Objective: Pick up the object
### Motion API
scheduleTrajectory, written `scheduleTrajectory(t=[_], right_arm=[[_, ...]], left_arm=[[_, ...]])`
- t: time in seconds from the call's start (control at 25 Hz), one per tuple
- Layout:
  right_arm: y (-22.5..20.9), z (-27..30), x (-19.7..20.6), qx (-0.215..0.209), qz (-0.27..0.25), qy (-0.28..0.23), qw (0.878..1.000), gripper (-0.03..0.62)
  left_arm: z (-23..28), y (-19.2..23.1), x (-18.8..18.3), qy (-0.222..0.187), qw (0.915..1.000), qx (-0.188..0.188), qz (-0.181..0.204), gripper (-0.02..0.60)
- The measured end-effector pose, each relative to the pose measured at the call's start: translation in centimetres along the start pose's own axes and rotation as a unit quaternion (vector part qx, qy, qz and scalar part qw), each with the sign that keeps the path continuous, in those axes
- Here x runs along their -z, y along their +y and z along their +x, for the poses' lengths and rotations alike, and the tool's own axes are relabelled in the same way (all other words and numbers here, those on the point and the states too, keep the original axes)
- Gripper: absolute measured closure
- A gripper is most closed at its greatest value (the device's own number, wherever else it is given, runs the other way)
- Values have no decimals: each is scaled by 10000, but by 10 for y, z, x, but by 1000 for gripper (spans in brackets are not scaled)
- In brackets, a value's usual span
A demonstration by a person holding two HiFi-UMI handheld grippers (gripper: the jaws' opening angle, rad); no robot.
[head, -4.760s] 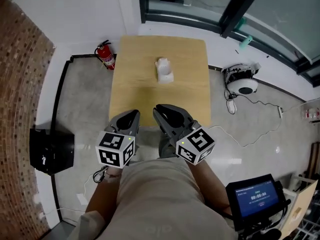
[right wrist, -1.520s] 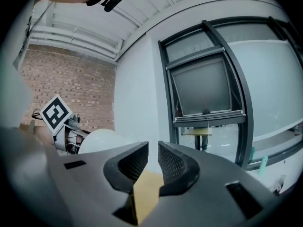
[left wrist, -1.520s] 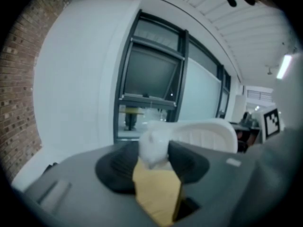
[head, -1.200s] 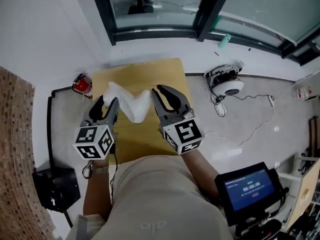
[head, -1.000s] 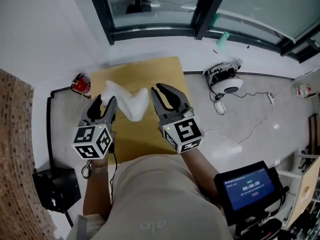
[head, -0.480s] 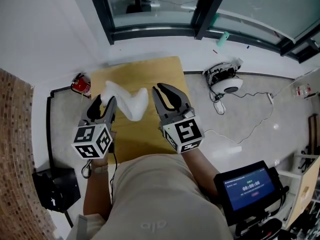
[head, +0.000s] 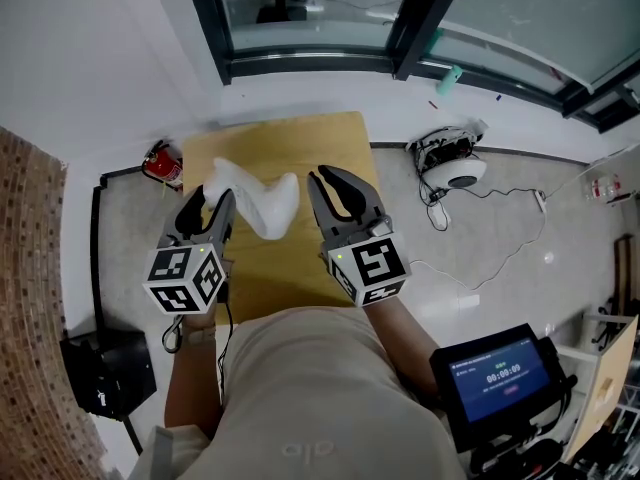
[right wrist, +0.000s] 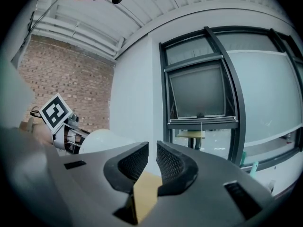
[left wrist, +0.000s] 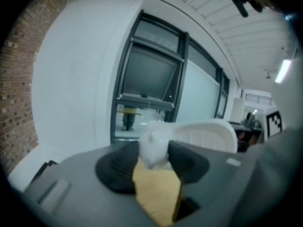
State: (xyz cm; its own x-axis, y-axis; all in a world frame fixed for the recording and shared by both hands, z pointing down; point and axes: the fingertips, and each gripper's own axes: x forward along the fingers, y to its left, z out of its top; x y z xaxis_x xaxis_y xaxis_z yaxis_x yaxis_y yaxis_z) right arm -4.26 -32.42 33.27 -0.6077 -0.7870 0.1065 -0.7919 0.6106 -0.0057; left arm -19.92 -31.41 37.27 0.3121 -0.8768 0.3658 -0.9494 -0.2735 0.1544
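Note:
The white crumpled object (head: 262, 203) hangs above the wooden table (head: 290, 268), and my left gripper (head: 210, 200) is shut on its left end. In the left gripper view the object's white edge (left wrist: 154, 148) is pinched between the two dark pads, with its ribbed body spreading off to the right. My right gripper (head: 322, 174) is beside the object's right end, jaws together and nothing between them. In the right gripper view that gripper (right wrist: 152, 150) shows only a thin slit between its pads, and the white object (right wrist: 102, 143) bulges at the left.
A red fire extinguisher (head: 160, 163) stands on the floor left of the table and a black box (head: 105, 373) lies further back left. A white device with cables (head: 455, 173) lies on the floor to the right. A small screen (head: 500, 378) is at the lower right. Dark window frames run along the far wall.
Earlier the white object lay on the table with both grippers held back near the body. Now it is off the table in the left gripper. Over the last second almost nothing has moved.

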Motion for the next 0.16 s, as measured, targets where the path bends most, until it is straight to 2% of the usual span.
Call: scheduleTrajectory(t=[0.16], right_arm=[[0, 1, 0, -4, -13, 8, 10000, 548]], left_arm=[[0, 0, 0, 0, 10000, -9, -2, 379]])
